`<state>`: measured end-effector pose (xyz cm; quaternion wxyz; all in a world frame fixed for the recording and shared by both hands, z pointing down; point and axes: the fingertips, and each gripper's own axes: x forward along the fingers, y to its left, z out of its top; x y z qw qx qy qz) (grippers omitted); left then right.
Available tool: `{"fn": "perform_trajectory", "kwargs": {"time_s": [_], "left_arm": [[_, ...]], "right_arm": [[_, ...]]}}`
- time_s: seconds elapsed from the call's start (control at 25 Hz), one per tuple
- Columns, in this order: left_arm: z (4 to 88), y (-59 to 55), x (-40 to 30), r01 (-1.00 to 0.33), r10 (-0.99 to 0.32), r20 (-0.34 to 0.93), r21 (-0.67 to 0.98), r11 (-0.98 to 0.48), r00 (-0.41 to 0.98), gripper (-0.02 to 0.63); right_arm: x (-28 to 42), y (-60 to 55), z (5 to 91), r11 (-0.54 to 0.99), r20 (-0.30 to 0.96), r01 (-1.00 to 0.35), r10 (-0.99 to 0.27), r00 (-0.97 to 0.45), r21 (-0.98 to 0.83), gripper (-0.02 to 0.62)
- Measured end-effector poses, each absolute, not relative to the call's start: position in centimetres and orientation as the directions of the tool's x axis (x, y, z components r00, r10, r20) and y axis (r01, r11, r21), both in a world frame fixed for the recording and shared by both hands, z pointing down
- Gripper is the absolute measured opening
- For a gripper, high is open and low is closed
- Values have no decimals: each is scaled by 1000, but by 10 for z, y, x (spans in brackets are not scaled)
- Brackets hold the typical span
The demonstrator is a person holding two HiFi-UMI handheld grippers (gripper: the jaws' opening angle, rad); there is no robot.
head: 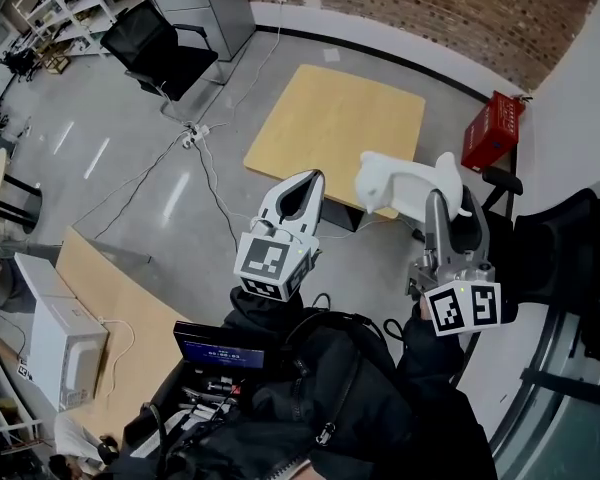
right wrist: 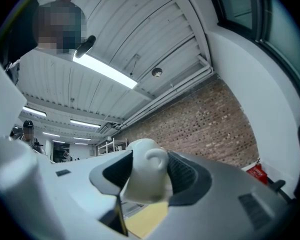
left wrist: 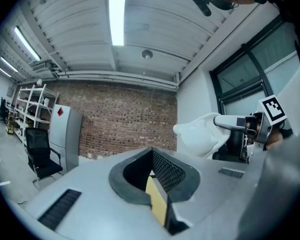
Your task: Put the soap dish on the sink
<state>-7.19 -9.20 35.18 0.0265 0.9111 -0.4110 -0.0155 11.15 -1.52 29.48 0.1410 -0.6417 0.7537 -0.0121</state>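
The white soap dish [head: 395,183] hangs in mid-air over the grey floor [head: 130,168], pinched at one end by the right gripper [head: 450,203]; no sink shows in any view. Much of the dish juts sideways past the pads, so a knock or quick swing could twist it loose. The left gripper [head: 305,190], pressed together and empty, rides just beside it. A yellow table [head: 330,118] lies ahead, a red box [head: 493,131] crowds the right wall, and open floor lies leftward.

Soap dish [head: 400,183] in R gripper [head: 450,206]; L gripper [head: 308,183] left of it, table [head: 330,118] beyond
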Motion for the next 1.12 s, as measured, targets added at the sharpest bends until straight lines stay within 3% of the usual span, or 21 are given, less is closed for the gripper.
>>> {"fn": "perform_trajectory", "kwargs": {"time_s": [0.72,1.12], "left_arm": [[379,-138,-67,-721,-722,40,108,-684,691,3],[373,-181,-53,-762,-761,42,84,-643,647,3]], "right_arm": [[109,-59,311,135,-143,-969,-984,-107,-205,224],[127,-109,314,196,-154,-954,-974,-163,-226,224]]}}
